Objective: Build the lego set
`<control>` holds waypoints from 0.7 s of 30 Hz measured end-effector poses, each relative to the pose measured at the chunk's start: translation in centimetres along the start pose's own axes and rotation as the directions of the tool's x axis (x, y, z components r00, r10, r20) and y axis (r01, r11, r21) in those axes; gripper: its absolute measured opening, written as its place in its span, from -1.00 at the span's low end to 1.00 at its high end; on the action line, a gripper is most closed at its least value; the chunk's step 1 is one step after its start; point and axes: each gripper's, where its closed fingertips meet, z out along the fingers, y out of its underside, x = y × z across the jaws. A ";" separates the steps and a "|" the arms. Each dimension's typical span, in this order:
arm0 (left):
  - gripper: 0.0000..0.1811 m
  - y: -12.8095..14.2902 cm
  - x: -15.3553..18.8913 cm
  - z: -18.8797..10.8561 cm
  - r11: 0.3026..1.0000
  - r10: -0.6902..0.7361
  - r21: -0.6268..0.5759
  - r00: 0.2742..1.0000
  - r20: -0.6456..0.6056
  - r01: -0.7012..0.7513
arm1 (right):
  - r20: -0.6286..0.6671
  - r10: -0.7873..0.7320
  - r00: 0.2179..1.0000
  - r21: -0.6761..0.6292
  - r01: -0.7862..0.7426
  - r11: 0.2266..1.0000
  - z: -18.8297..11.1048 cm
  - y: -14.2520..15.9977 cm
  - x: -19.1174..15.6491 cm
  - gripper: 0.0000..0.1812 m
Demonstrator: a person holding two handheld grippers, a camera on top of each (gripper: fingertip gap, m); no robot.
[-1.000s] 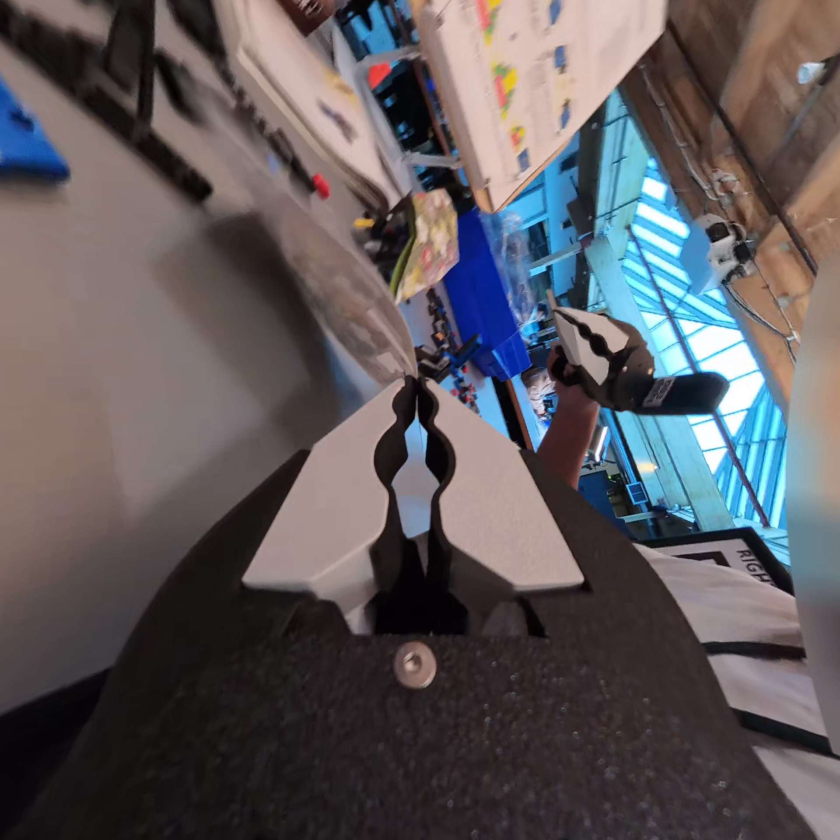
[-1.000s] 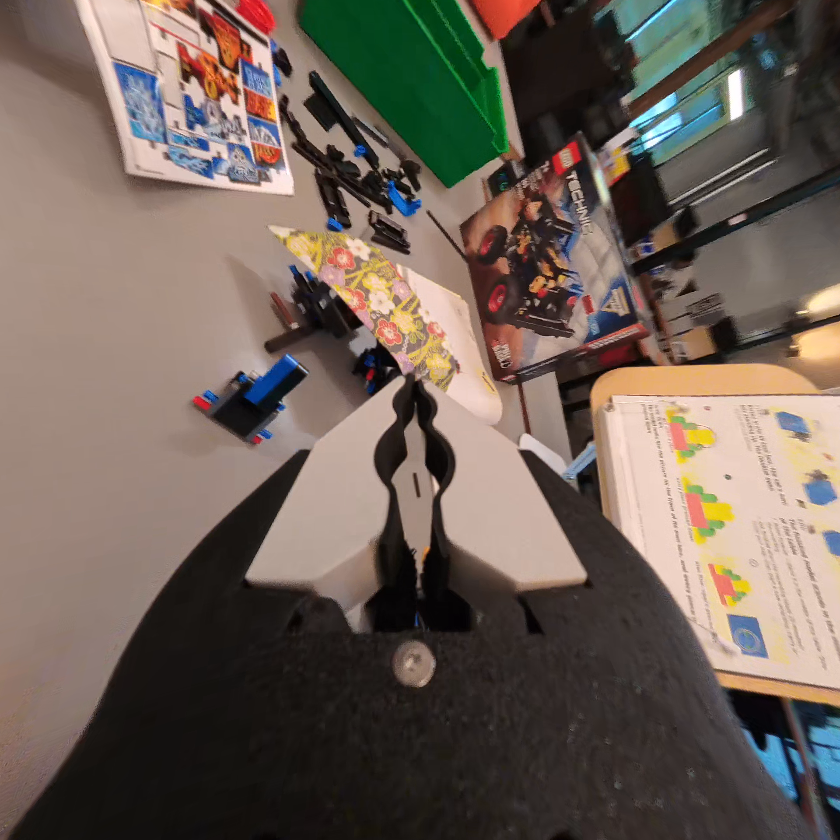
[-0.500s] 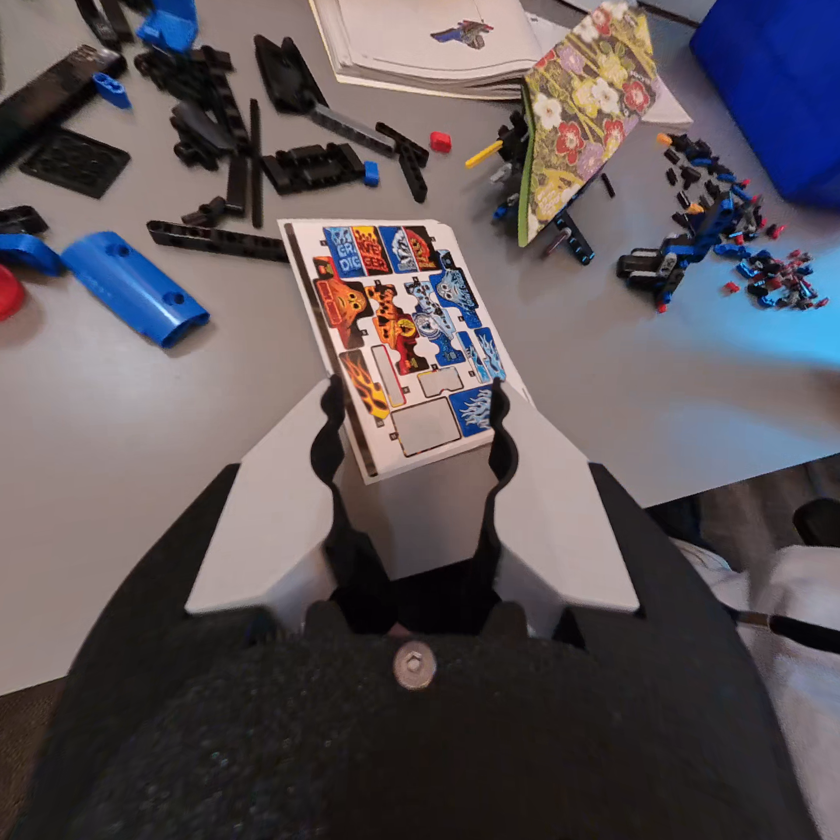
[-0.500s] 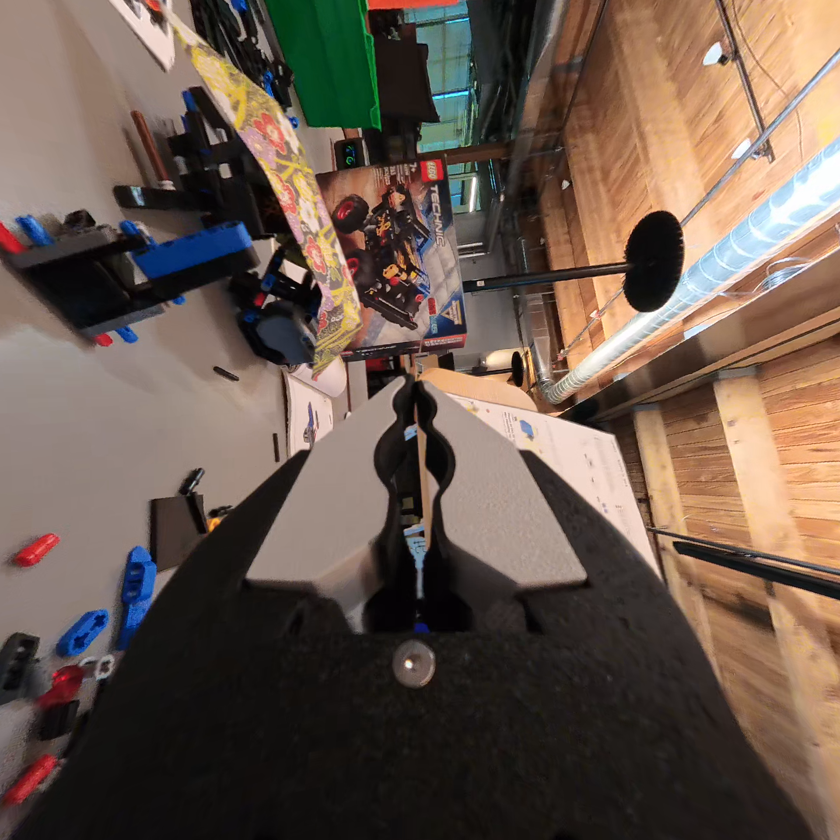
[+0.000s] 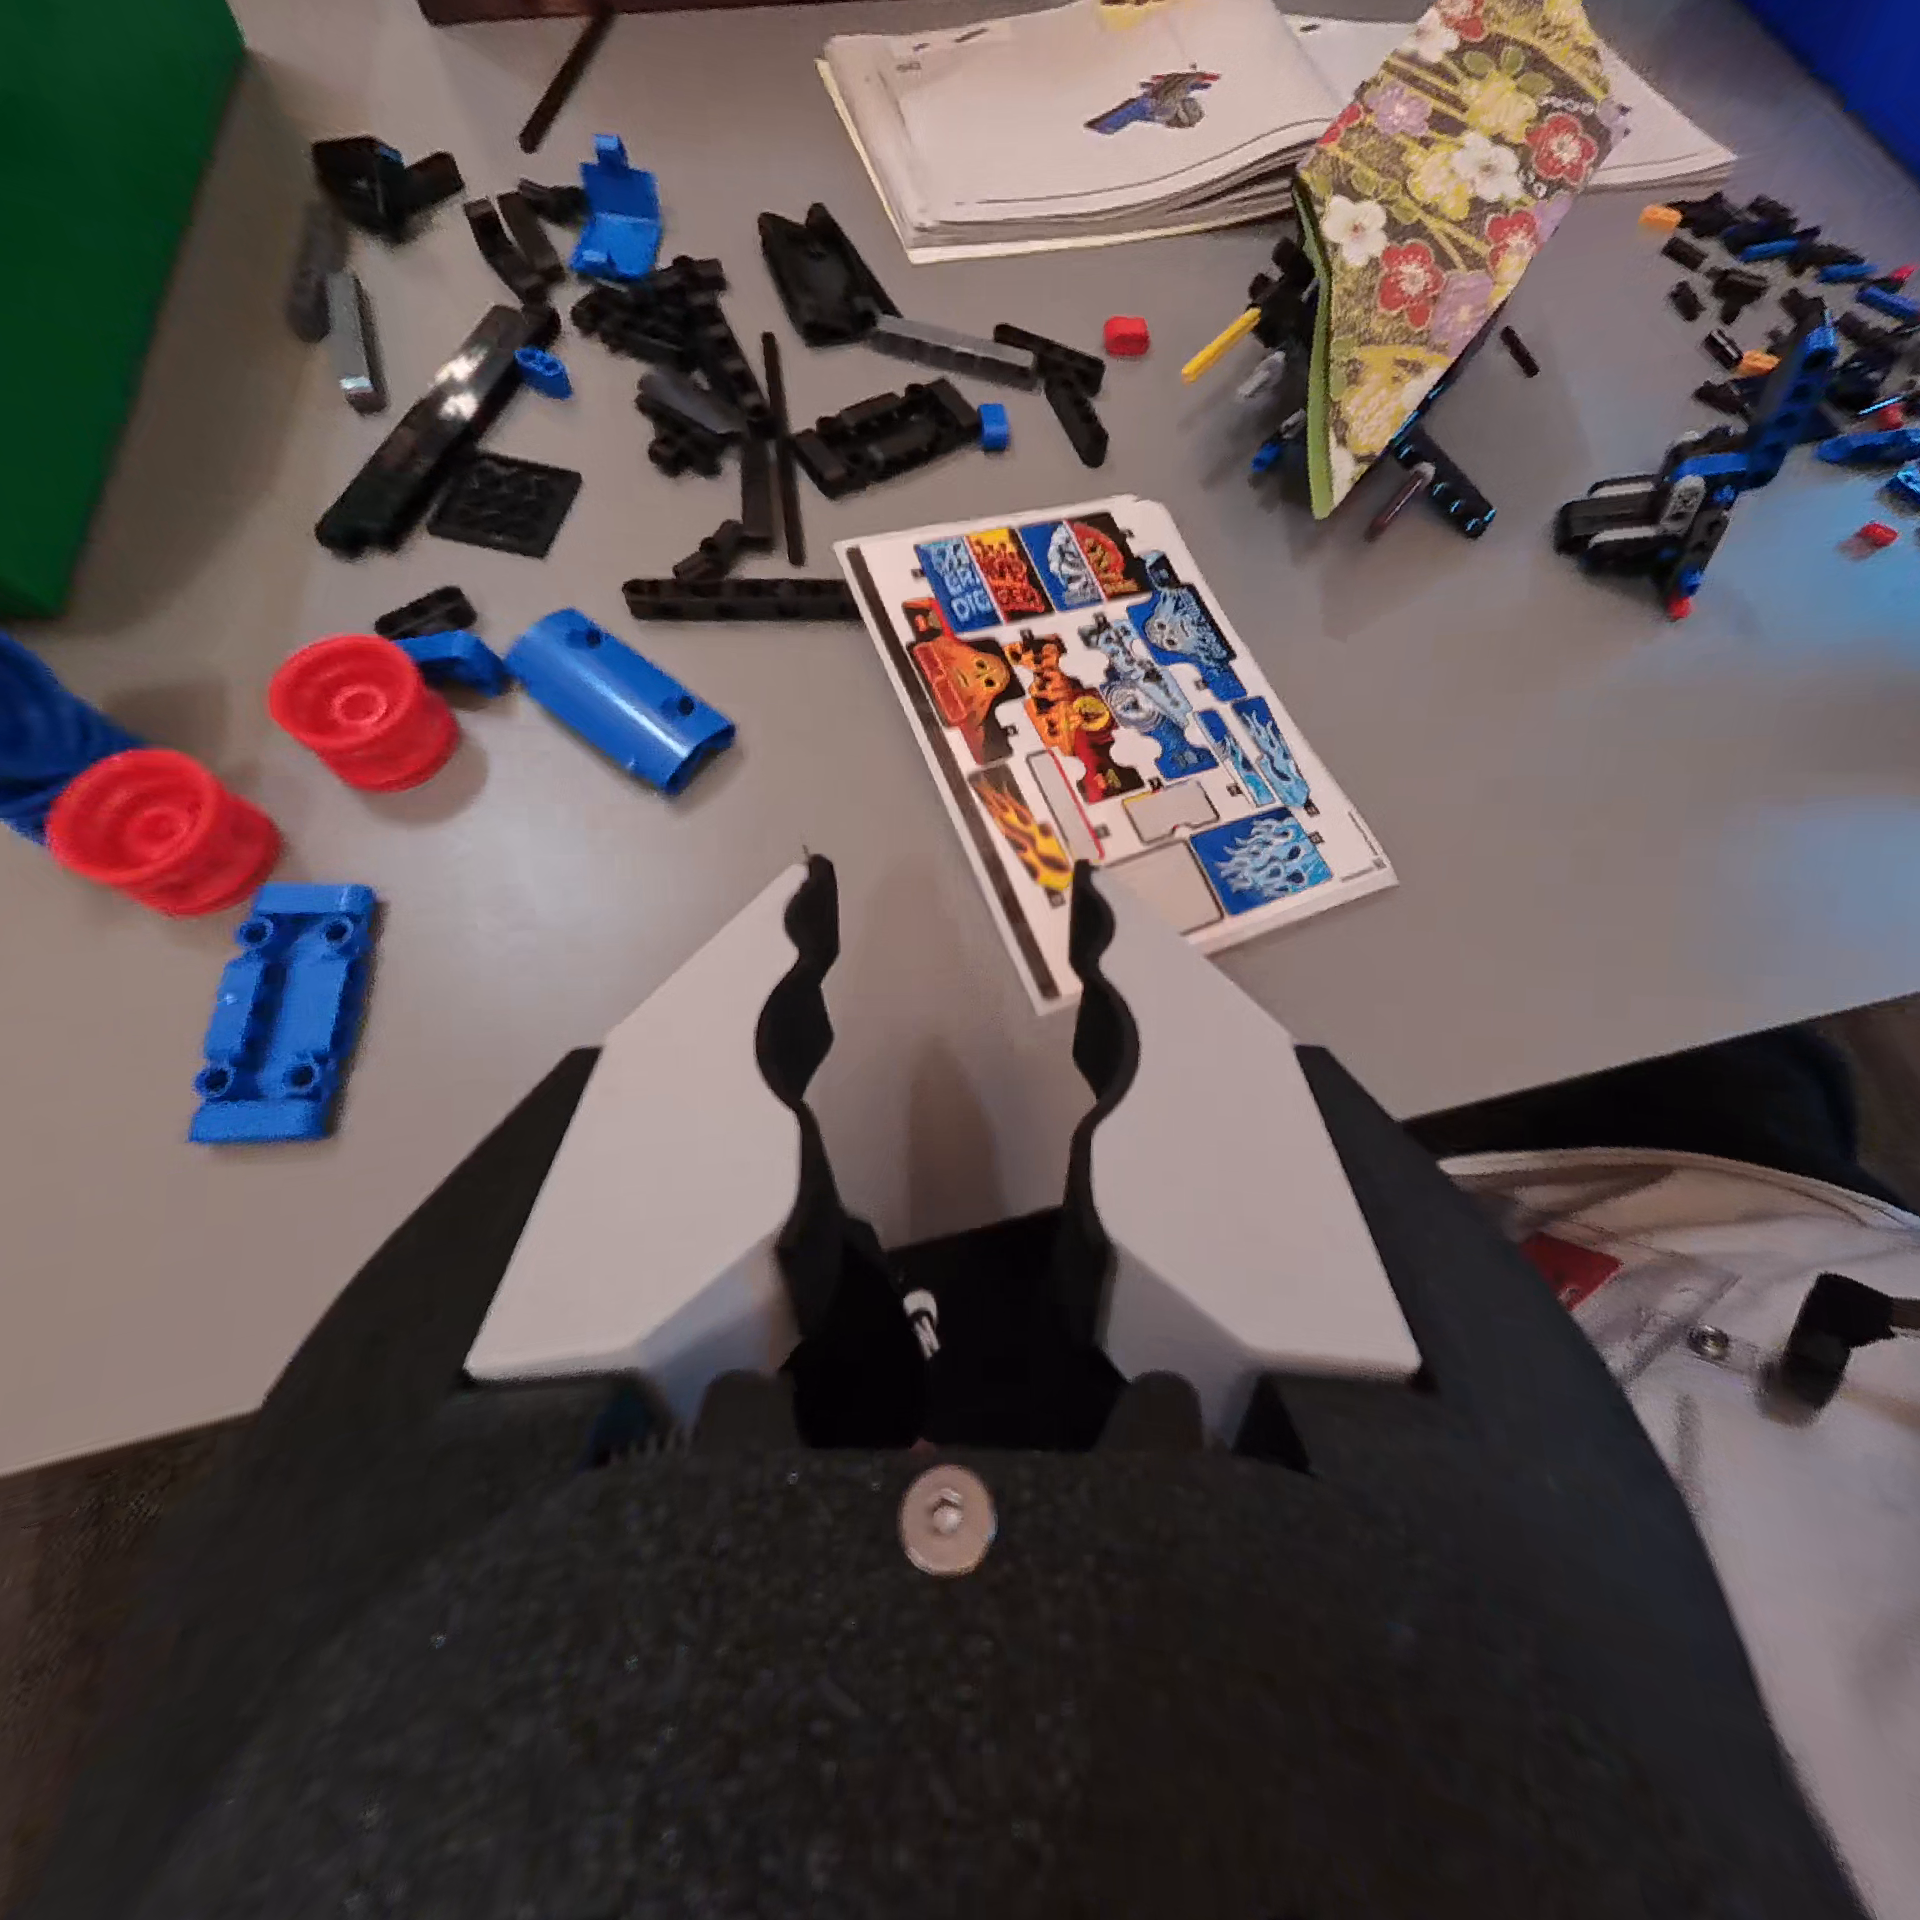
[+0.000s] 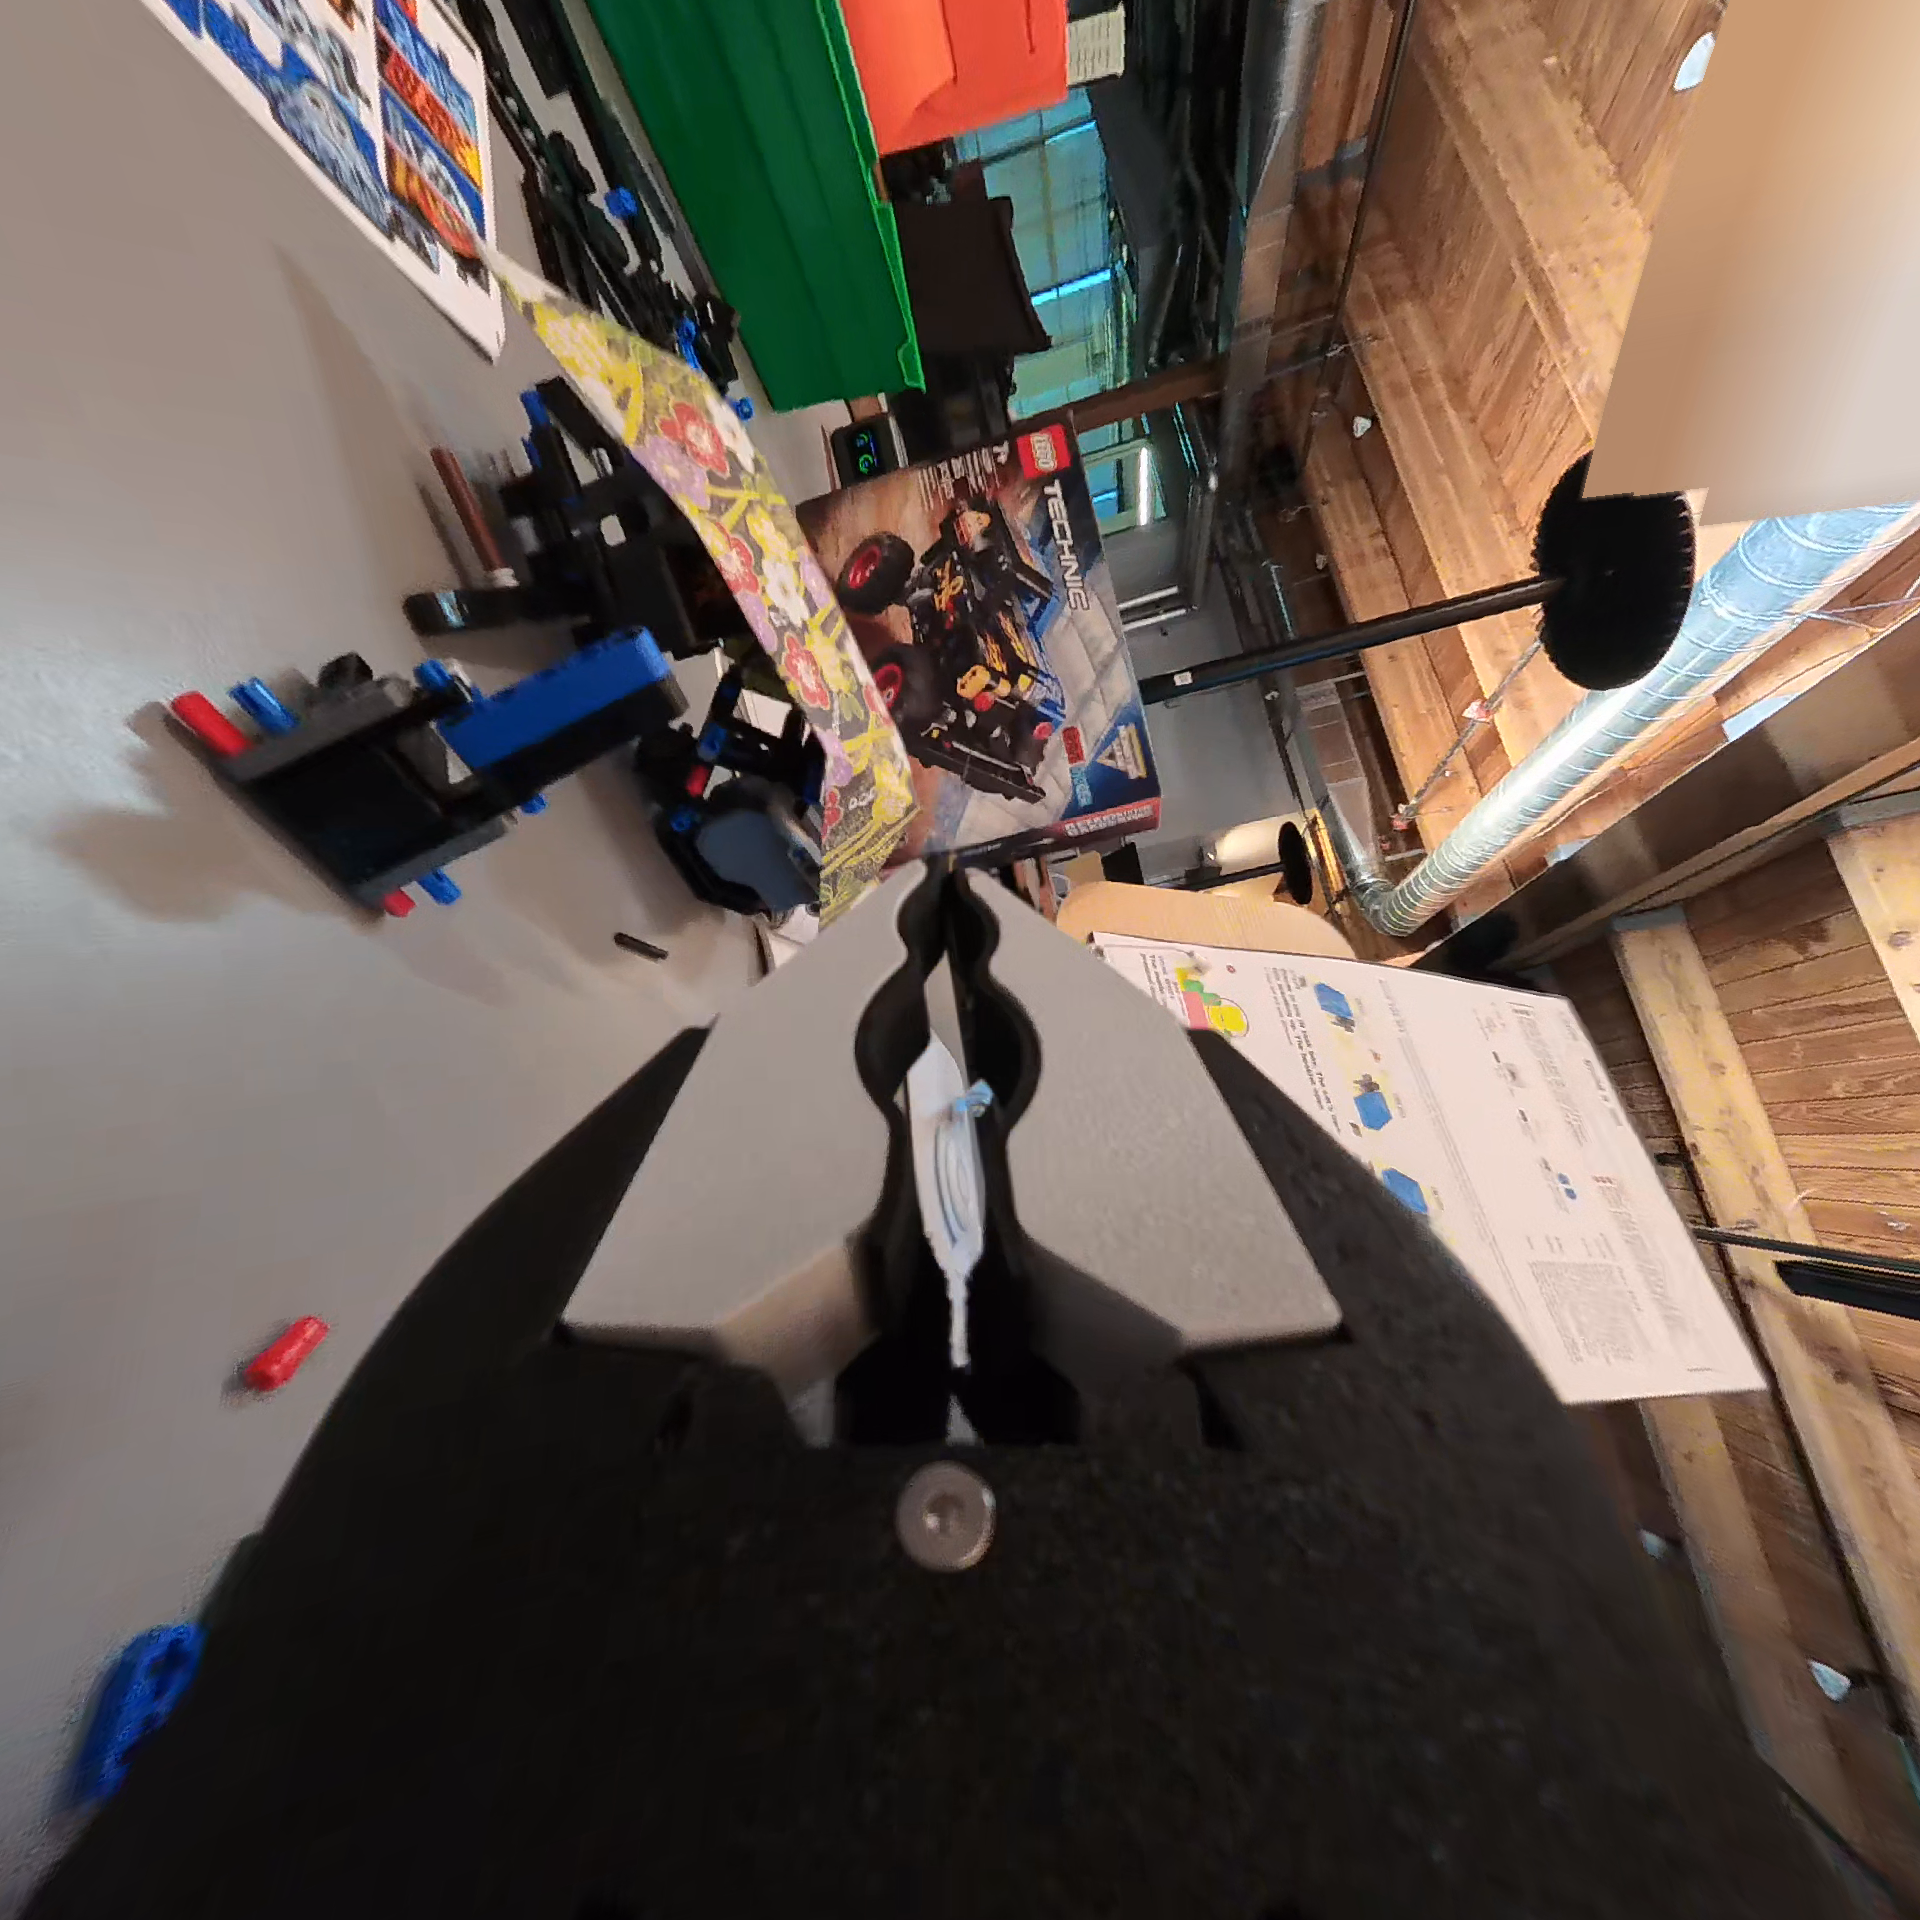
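My left gripper (image 5: 945, 883) is open and empty, above the grey table near its front edge, at the near-left corner of the sticker sheet (image 5: 1112, 727). Loose black beams (image 5: 727, 395), a blue curved panel (image 5: 618, 698), a blue plate (image 5: 283, 1013) and two red wheel hubs (image 5: 358, 712) lie to the left. My right gripper (image 6: 948, 883) is shut on a thin flat piece seen edge-on (image 6: 958, 997), sticker-like. It is rolled sideways low over the table, near a black and blue assembly (image 6: 416, 758), which the left wrist view also shows (image 5: 1704, 488).
A floral cloth (image 5: 1434, 239) leans over another assembly beside the instruction booklet (image 5: 1122, 125). A green bin (image 5: 83, 260) stands at far left. The set's box (image 6: 997, 644) stands behind the cloth. A printed sheet (image 6: 1455, 1164) is at right. A red pin (image 6: 286, 1351) lies loose. About 35 cm separates my left fingertips from my right. My right tips are about 45 cm from the blue plate (image 5: 283, 1013), my left tips only 12 cm.
My left gripper swung down from pointing upward to the table, opened, then shifted left and back from the sticker sheet. My right gripper stayed shut, dropped low and rolled sideways.
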 end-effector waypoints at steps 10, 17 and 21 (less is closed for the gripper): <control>-0.50 2.5 3.2 2.7 0.991 -0.133 -0.054 0.975 -0.179 0.125 | 0.045 -0.104 0.994 -0.148 0.109 0.983 0.9 3.6 -0.9 -1.00; -0.50 -0.8 4.4 2.8 0.994 -0.113 -0.013 0.965 -0.237 0.113 | -0.005 -0.029 1.000 -0.308 0.025 0.951 0.2 10.0 0.3 -1.00; -0.52 -6.2 4.0 4.4 0.993 0.055 0.117 0.980 -0.192 -0.032 | -0.004 0.147 0.989 -0.394 -0.137 0.909 -0.6 13.2 0.5 -1.00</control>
